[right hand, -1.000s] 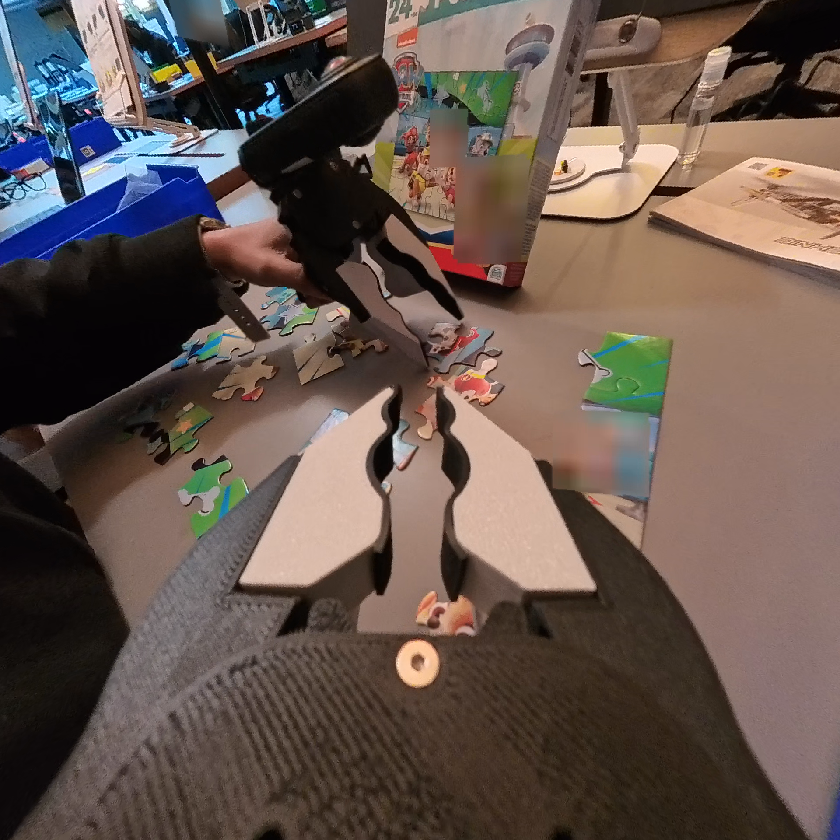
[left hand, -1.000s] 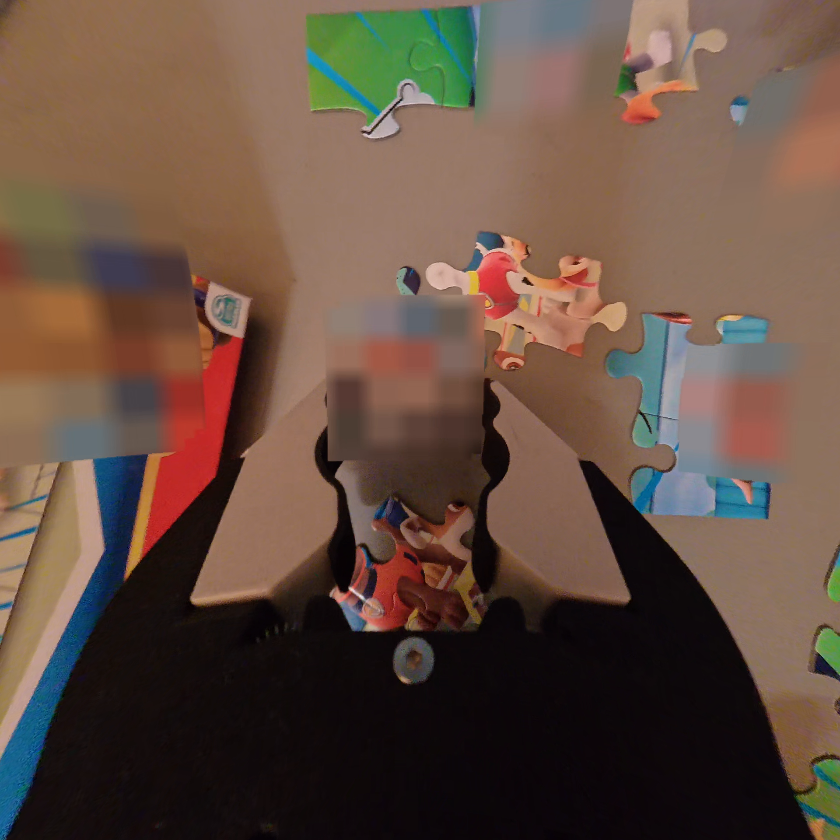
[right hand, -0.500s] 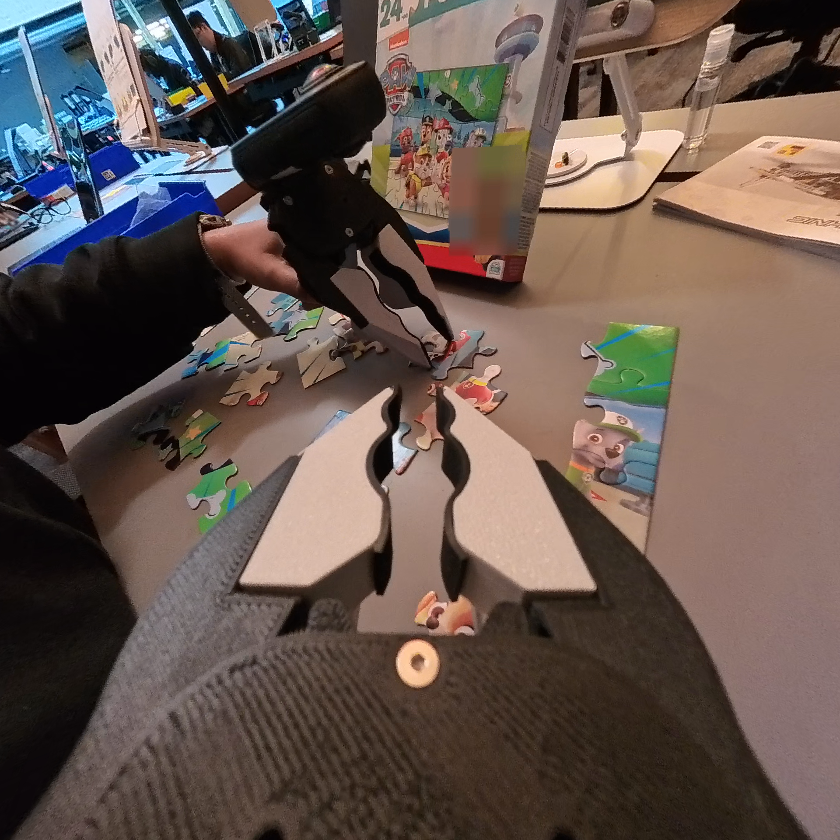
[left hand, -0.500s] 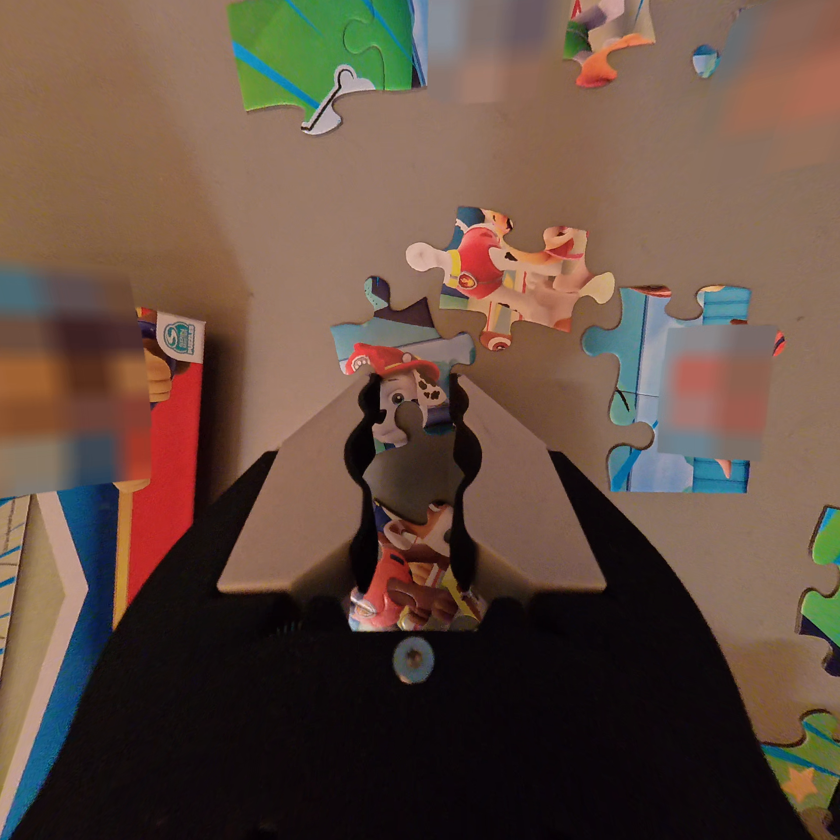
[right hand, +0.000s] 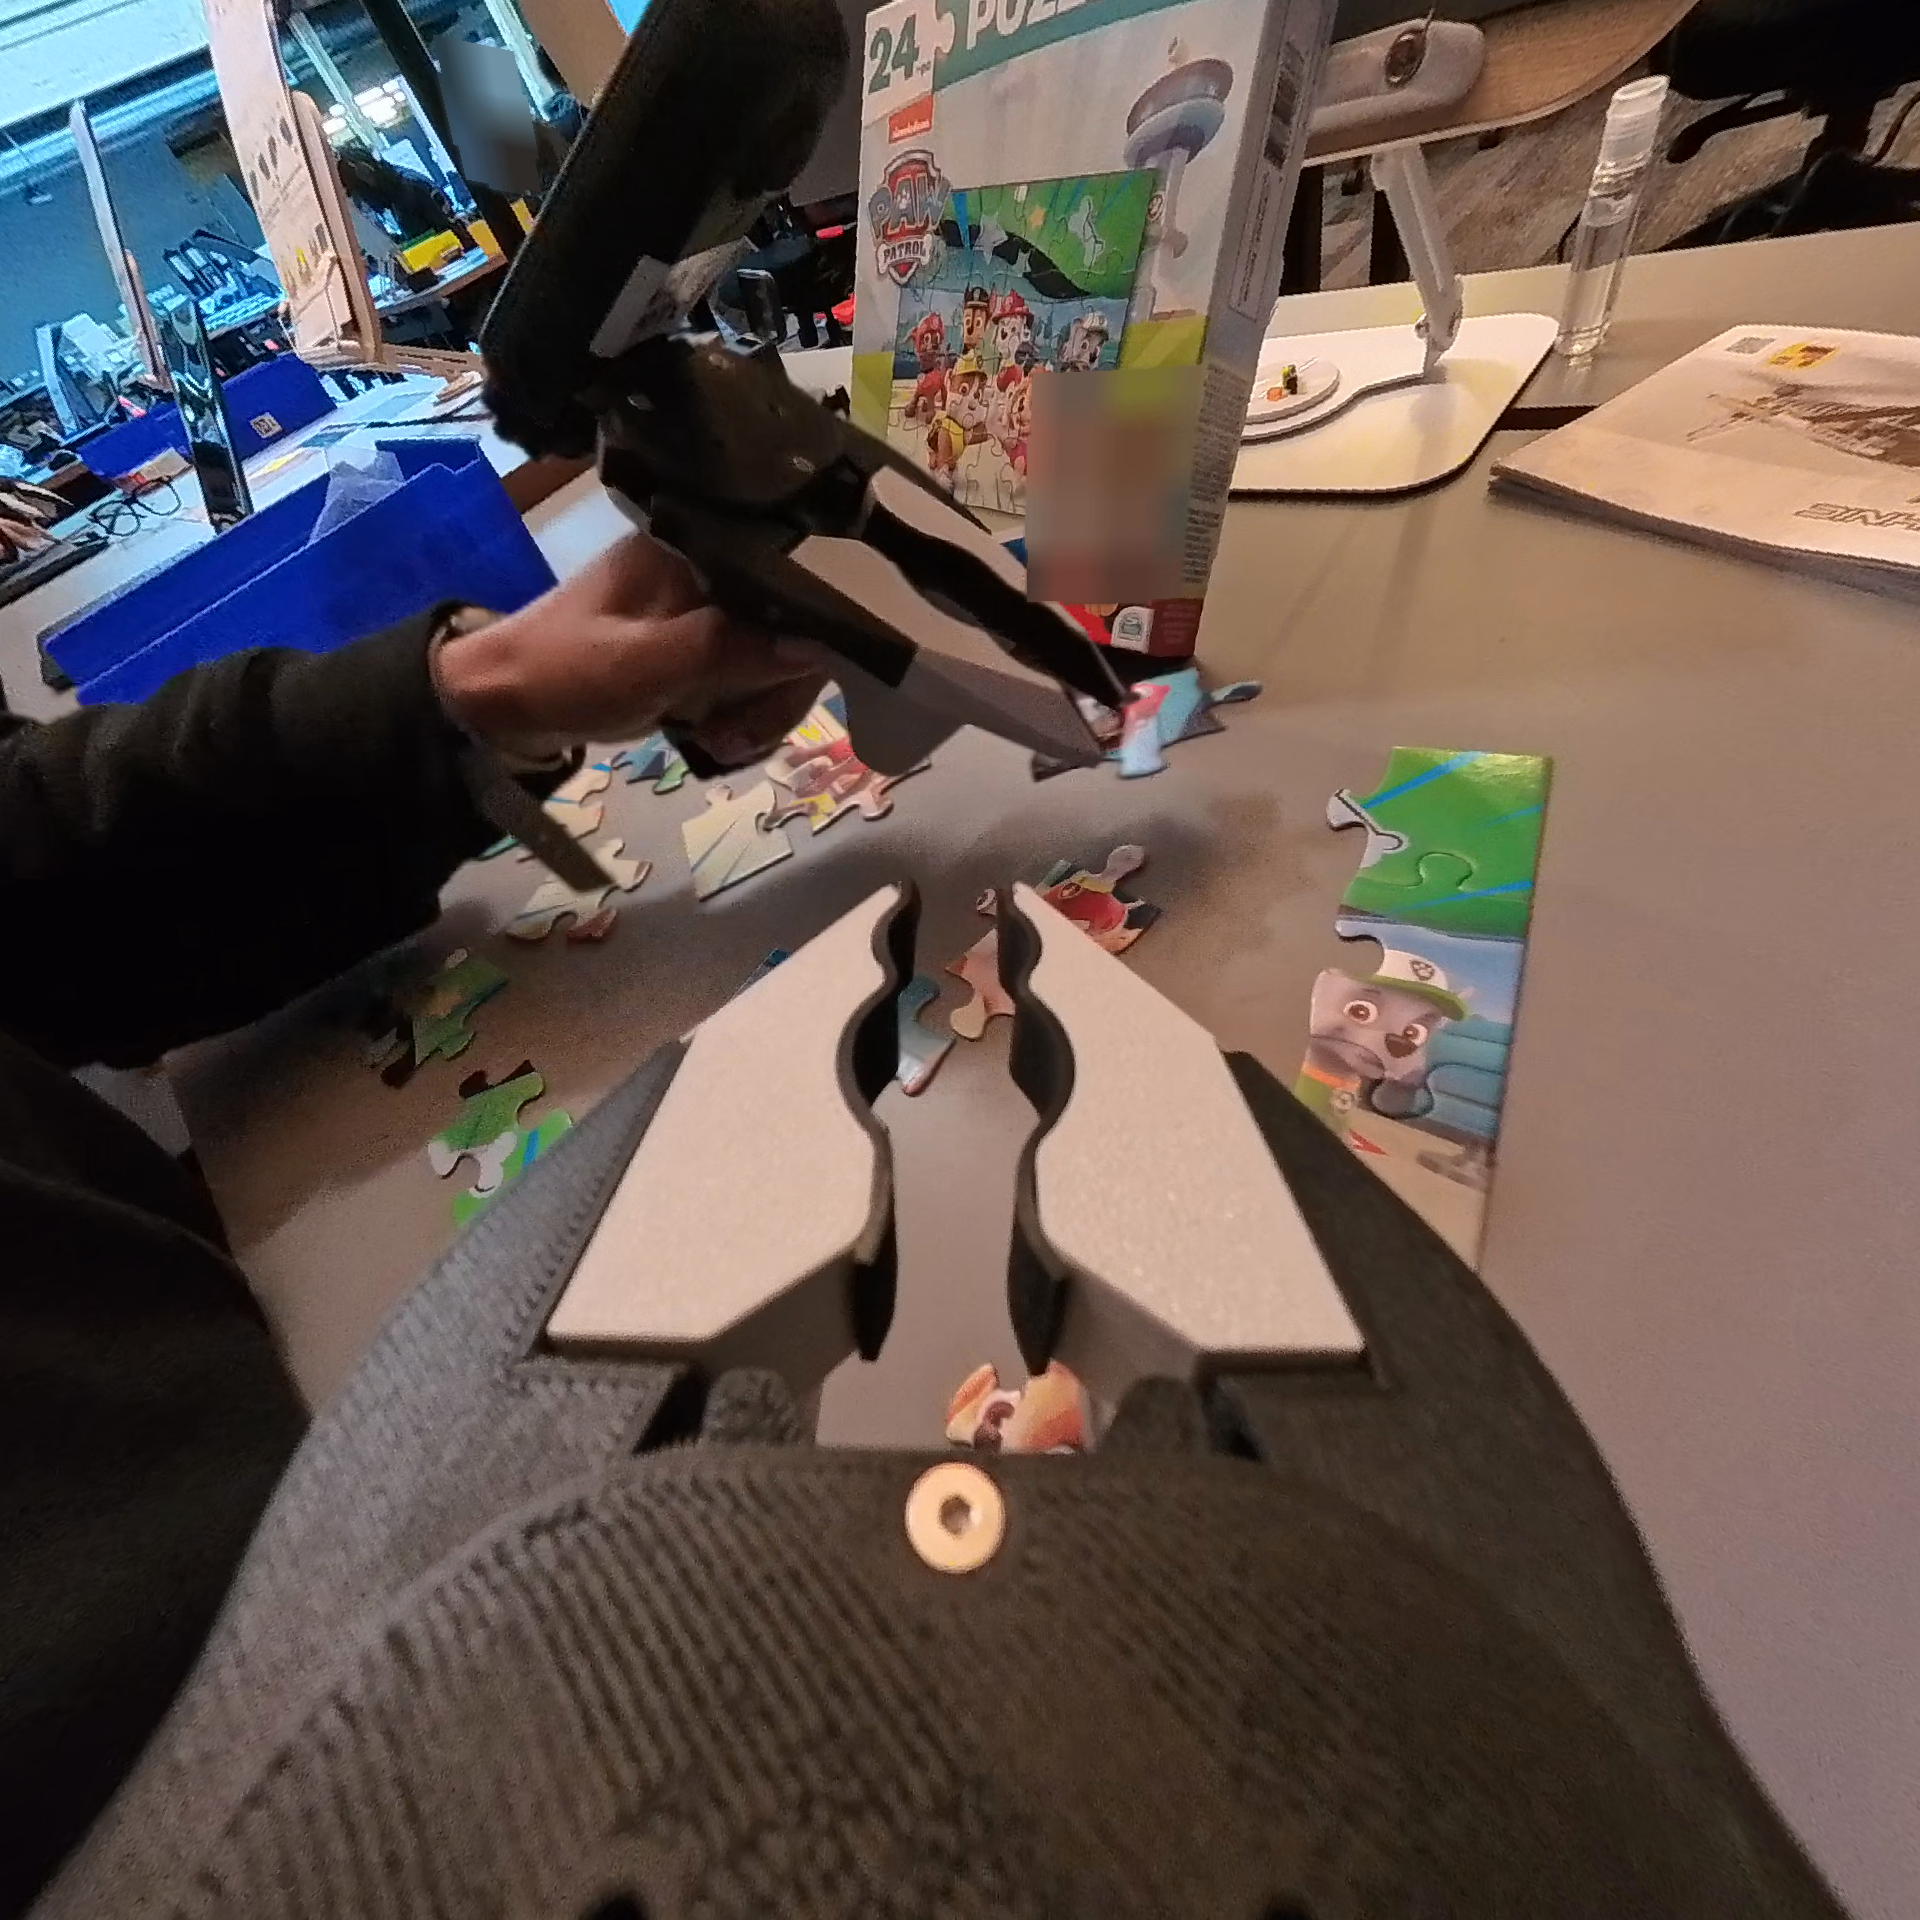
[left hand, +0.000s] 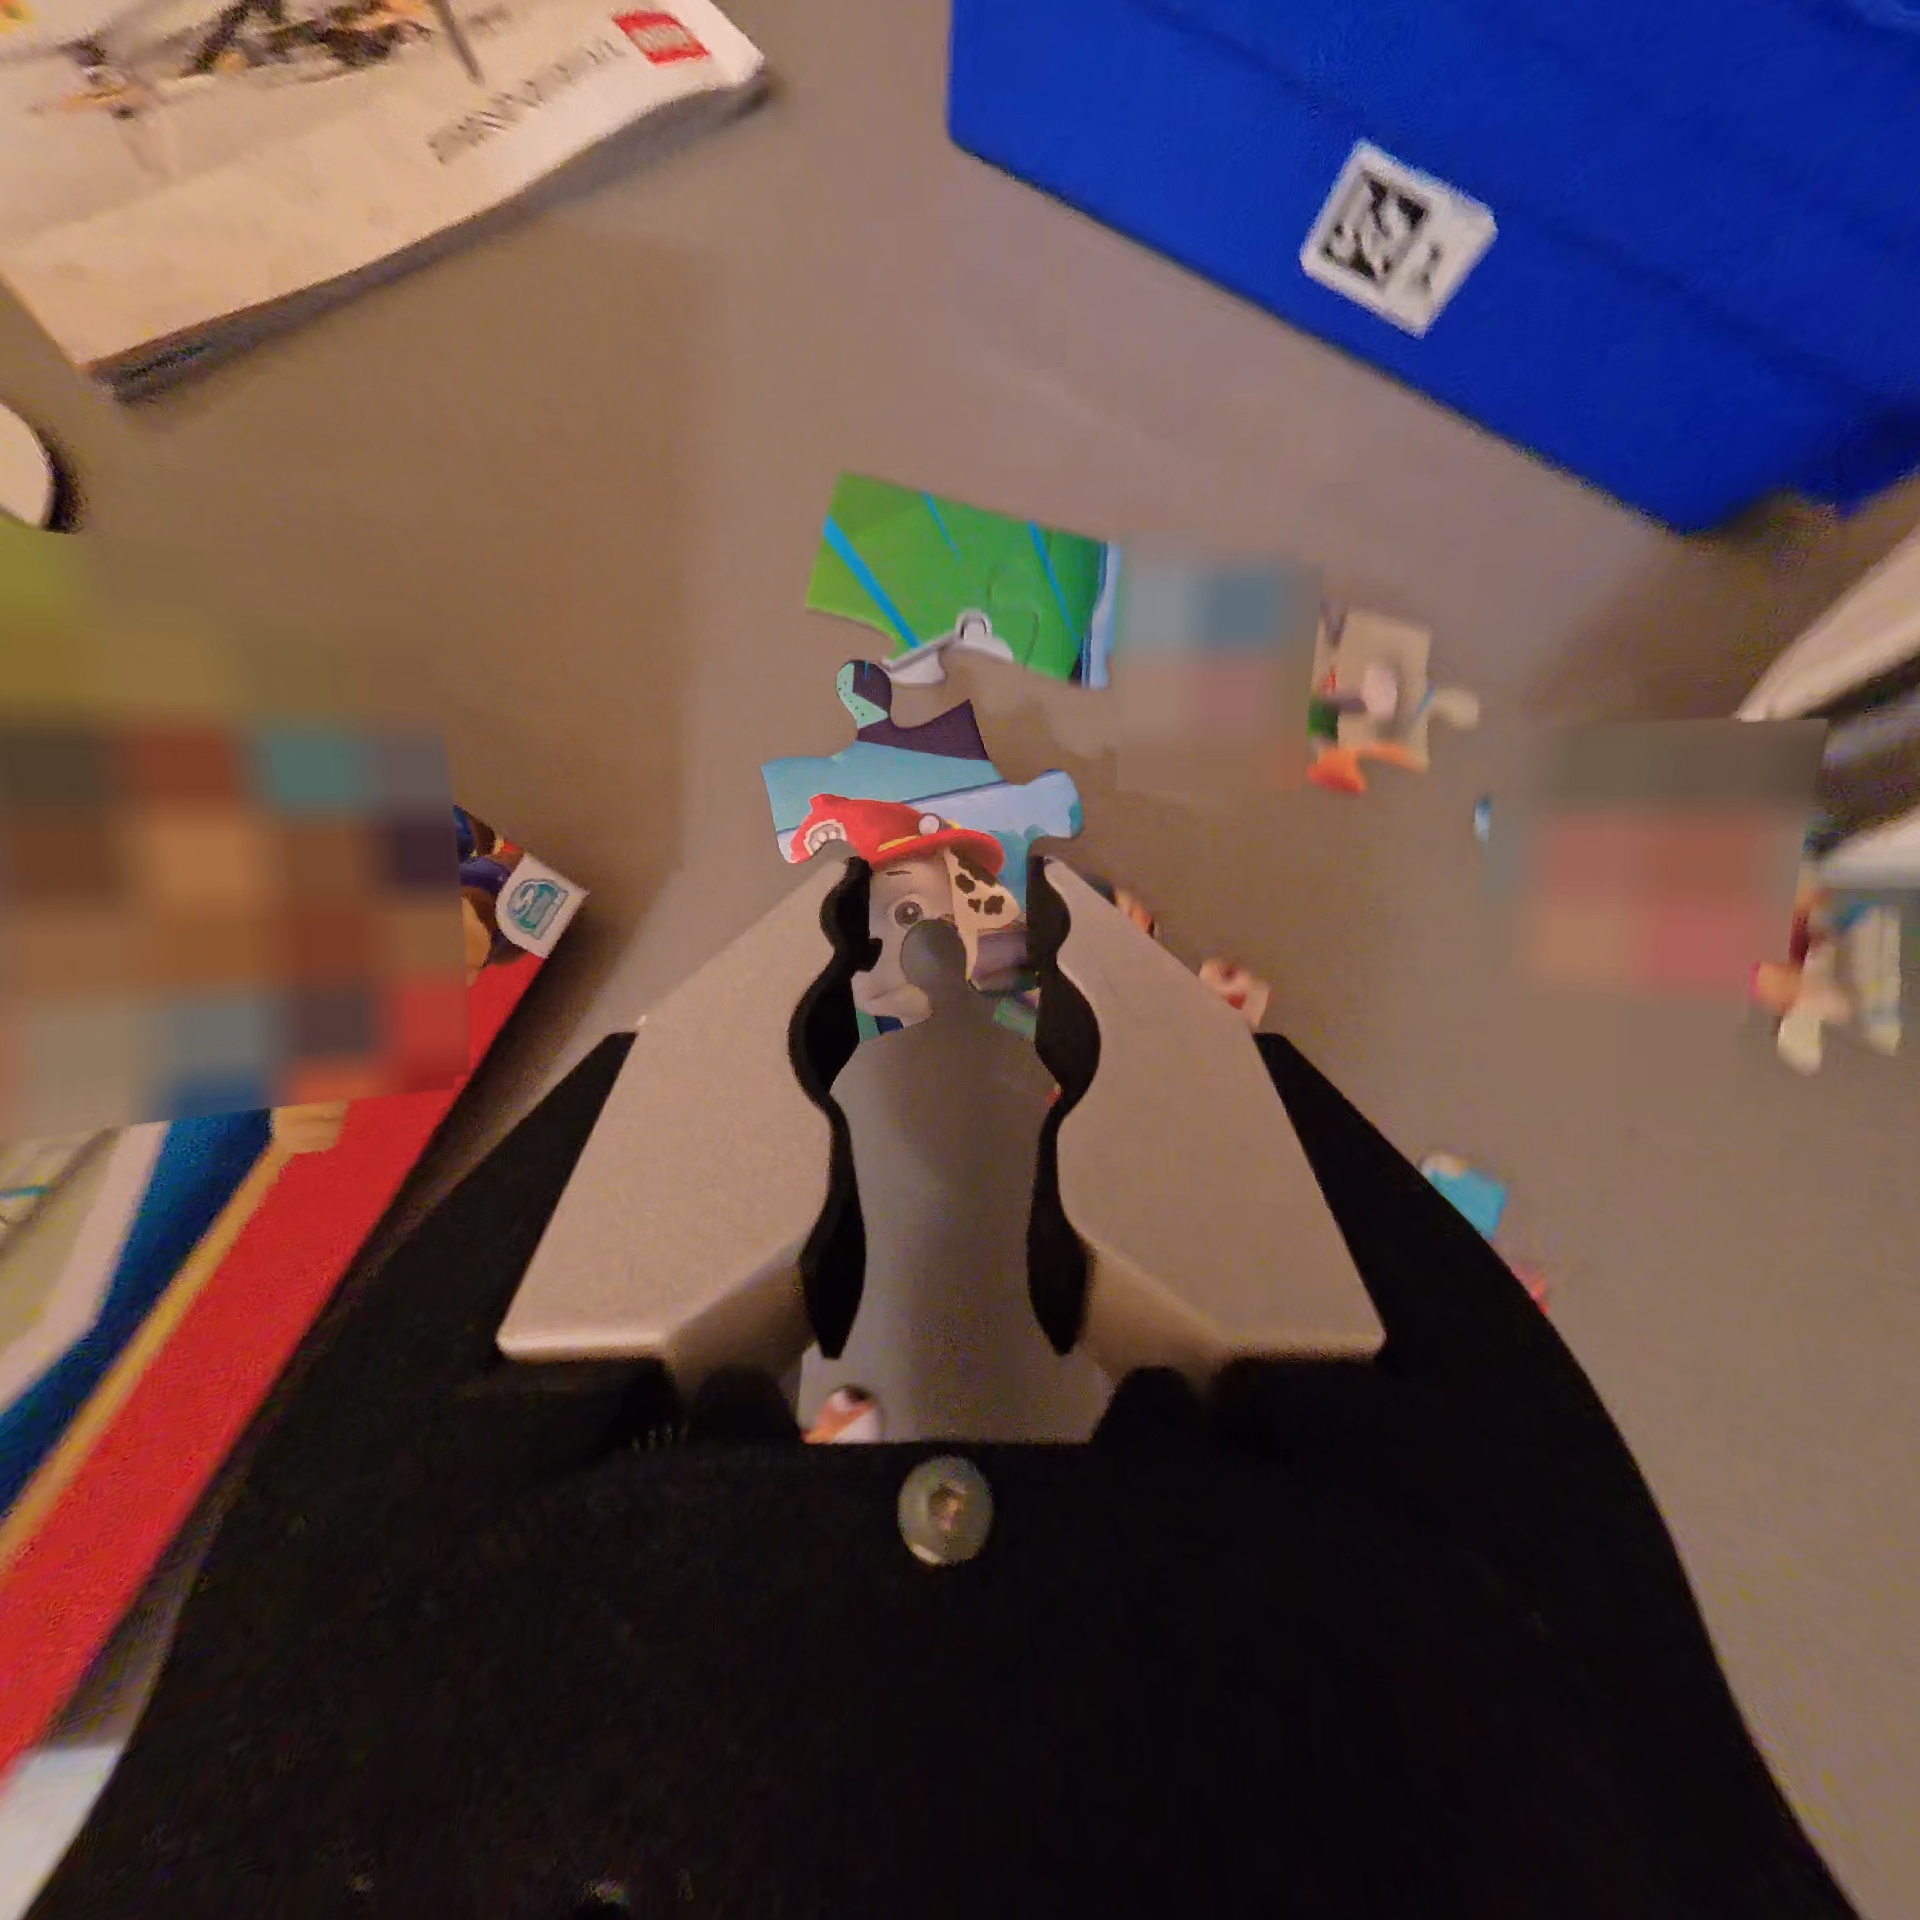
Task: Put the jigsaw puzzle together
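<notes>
The left gripper [left hand: 940, 883] was clamped on a cardboard puzzle piece [left hand: 920, 821], its two grey wedge-shaped fingers [left hand: 748, 1060] pressing the piece's side edges with their black wavy inner pads. The piece was flat and glossy, with knobs and sockets, printed with a spotted cartoon dog in a red helmet on a light blue ground. It stuck out past the fingertips, raised clear of the matte grey table [left hand: 623, 468]. Half a second earlier the same piece lay flat on the table between these fingertips; now it was lifted and the view had tilted up.

Beyond the held piece lay a joined strip of puzzle pieces [left hand: 956, 571], green with blue streaks. To the gripper's left stood the glossy puzzle box [left hand: 208, 1247]; far ahead, a blue plastic bin [left hand: 1507, 208] on the right and a printed booklet [left hand: 343, 135] on the left.

The right gripper [right hand: 961, 904] hovered over the table with its pale, grainy fingers [right hand: 1132, 1122] a narrow way apart and nothing between them, unchanged from earlier. Loose puzzle pieces [right hand: 1091, 914] lay just under and ahead of its tips. A hand [right hand: 603, 665] in a dark sleeve held the left gripper ahead and to its left.
</notes>
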Available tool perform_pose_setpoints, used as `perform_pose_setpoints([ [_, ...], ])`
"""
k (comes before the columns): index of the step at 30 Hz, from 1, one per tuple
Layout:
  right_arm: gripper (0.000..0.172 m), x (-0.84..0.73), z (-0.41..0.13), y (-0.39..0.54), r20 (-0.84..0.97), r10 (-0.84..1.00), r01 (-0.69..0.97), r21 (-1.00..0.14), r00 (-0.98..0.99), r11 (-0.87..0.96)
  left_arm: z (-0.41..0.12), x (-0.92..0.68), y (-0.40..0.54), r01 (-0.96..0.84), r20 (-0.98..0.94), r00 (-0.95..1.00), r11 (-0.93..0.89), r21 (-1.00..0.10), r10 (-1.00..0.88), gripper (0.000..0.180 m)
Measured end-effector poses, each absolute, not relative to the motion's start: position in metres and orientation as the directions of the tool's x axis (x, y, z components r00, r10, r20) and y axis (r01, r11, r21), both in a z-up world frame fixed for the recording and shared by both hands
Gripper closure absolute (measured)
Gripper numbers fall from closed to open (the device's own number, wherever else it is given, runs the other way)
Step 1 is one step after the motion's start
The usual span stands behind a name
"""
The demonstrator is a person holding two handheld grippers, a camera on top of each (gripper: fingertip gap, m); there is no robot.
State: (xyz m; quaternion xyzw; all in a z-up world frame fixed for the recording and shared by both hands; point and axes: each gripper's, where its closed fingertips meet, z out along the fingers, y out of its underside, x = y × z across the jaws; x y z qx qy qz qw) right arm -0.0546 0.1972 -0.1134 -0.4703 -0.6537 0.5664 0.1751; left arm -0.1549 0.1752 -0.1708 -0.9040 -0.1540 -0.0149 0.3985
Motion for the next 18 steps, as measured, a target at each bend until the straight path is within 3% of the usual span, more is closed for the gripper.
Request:
perform_pose_setpoints([
  [2, 0.158, -0.054, -0.114, 0.197, -0.305, 0.812, 0.415, -0.906, -0.498, -0.086, -0.173, -0.157, 0.182, 0.377, 0.169, 0.911, -0.589, -0.715, 0.377, 0.151],
  [4, 0.158, -0.054, -0.115, 0.198, -0.308, 0.811, 0.414, -0.906, -0.498, -0.09, -0.176, -0.163, 0.183, 0.444, 0.158, 0.854, -0.538, -0.716, 0.495, 0.18],
  [8, 0.159, -0.052, -0.115, 0.204, -0.319, 0.808, 0.412, -0.905, -0.496, -0.105, -0.189, -0.151, 0.191, 0.535, 0.215, 0.807, -0.526, -0.661, 0.55, 0.173],
  [14, 0.158, -0.048, -0.111, 0.214, -0.315, 0.815, 0.398, -0.91, -0.486, -0.114, -0.164, -0.171, 0.168, 0.523, 0.19, 0.785, -0.467, -0.713, 0.59, 0.173],
  [18, 0.158, -0.054, -0.108, 0.21, -0.323, 0.803, 0.398, -0.91, -0.501, -0.118, -0.17, -0.191, 0.138, 0.537, 0.148, 0.764, -0.492, -0.686, 0.627, 0.171],
])
